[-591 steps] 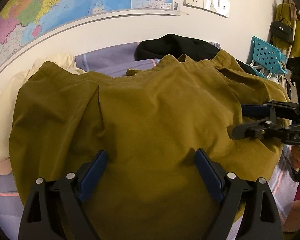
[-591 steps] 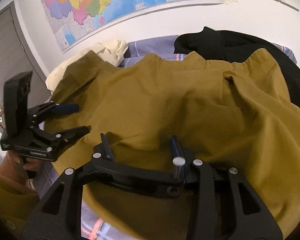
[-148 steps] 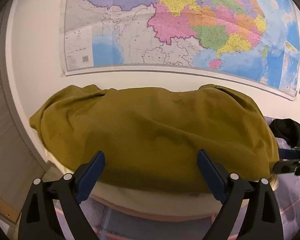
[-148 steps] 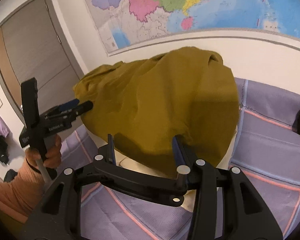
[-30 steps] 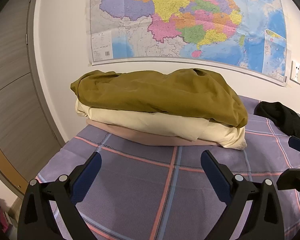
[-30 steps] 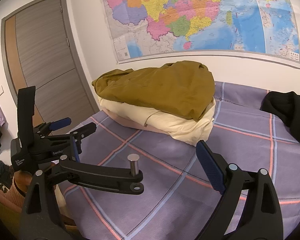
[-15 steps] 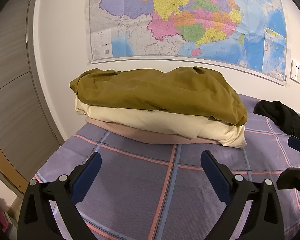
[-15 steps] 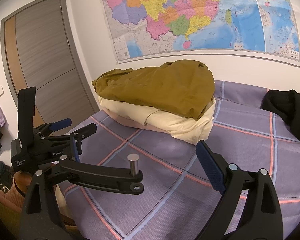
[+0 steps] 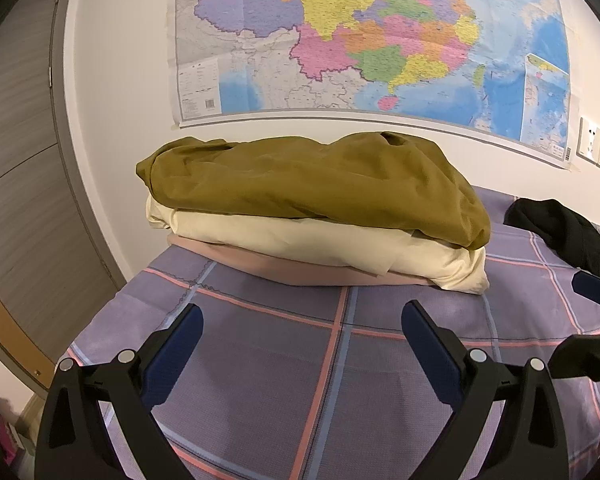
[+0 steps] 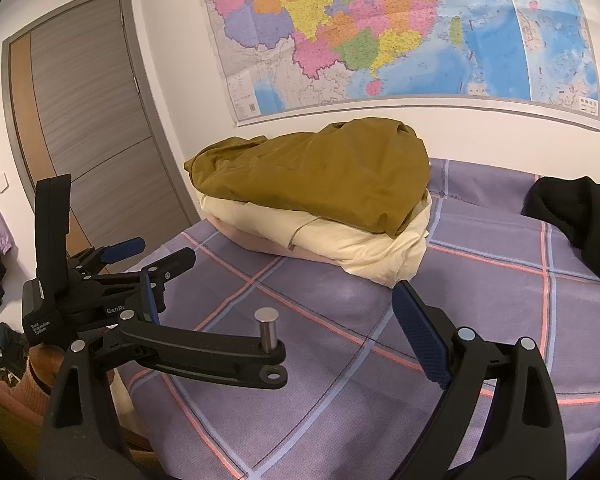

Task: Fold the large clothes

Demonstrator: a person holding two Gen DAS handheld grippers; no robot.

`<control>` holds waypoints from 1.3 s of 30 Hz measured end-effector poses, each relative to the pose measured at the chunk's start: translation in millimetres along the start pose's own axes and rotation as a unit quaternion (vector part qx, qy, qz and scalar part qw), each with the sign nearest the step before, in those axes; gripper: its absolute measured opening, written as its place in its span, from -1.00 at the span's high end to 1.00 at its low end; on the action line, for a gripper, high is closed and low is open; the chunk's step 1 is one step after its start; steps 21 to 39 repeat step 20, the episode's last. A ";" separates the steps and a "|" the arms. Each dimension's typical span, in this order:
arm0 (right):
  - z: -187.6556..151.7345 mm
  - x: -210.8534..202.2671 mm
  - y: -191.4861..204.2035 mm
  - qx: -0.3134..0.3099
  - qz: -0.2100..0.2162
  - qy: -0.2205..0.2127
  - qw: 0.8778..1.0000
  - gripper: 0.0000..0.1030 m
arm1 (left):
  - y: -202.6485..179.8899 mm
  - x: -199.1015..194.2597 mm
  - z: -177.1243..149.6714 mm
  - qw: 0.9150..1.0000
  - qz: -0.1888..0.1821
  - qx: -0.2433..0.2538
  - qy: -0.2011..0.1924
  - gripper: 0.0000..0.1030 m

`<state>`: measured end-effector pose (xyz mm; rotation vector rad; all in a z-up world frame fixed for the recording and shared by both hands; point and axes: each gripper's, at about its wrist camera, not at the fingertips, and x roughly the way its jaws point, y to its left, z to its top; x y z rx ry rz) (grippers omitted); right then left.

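Purple checked bedspread (image 9: 260,360) ran under wall map (image 9: 360,40), door (image 10: 92,128) at left. Olive garment (image 9: 312,184) lay folded atop cream garment (image 9: 300,240) and pink one (image 9: 284,268), stack near wall. Black garment (image 10: 580,220) sat apart at right. Left gripper (image 9: 300,336) hovered released, empty; right gripper (image 10: 276,312) likewise spread, holding nothing.

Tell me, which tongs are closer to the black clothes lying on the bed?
The right tongs. They sit just in front of the black clothes, on that side of the bed. The left tongs are farther off, open, facing the folded stack.
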<state>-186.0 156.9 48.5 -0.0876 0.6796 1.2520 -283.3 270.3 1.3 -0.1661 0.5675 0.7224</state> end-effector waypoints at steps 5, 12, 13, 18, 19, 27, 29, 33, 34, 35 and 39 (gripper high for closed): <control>-1.3 -3.8 -4.5 0.003 -0.001 -0.003 1.000 -0.75 | -4.2 -0.4 -0.8 1.000 -0.004 0.000 0.001 -0.87; -4.8 -11.4 -13.6 0.010 -0.011 -0.007 1.000 -0.75 | -12.0 1.7 -2.0 1.000 -0.019 -0.001 0.001 -0.86; -5.8 -13.9 -16.0 0.012 -0.015 -0.008 1.000 -0.75 | -14.3 4.3 -1.4 1.000 -0.026 -0.001 0.008 -0.86; -13.4 -31.8 -35.6 0.027 -0.046 -0.012 0.999 -0.76 | -42.6 23.5 -6.4 0.996 -0.062 0.011 0.058 -0.87; -16.3 -36.8 -40.9 0.032 -0.055 -0.012 0.998 -0.76 | -51.5 27.5 -7.8 0.995 -0.074 0.016 0.067 -0.87; -19.0 -41.6 -46.3 0.037 -0.065 -0.014 0.997 -0.77 | -61.0 30.8 -8.9 0.993 -0.088 0.018 0.074 -0.87; -19.0 -41.6 -46.3 0.037 -0.065 -0.014 0.997 -0.77 | -61.0 30.8 -8.9 0.993 -0.088 0.018 0.074 -0.87; -19.0 -41.6 -46.3 0.037 -0.065 -0.014 0.997 -0.77 | -61.0 30.8 -8.9 0.993 -0.088 0.018 0.074 -0.87; -19.0 -41.6 -46.3 0.037 -0.065 -0.014 0.997 -0.77 | -61.0 30.8 -8.9 0.993 -0.088 0.018 0.074 -0.87; -19.0 -41.6 -46.3 0.037 -0.065 -0.014 0.997 -0.77 | -61.0 30.8 -8.9 0.993 -0.088 0.018 0.074 -0.87; -19.0 -41.6 -46.3 0.037 -0.065 -0.014 0.997 -0.77 | -61.0 30.8 -8.9 0.993 -0.088 0.018 0.074 -0.87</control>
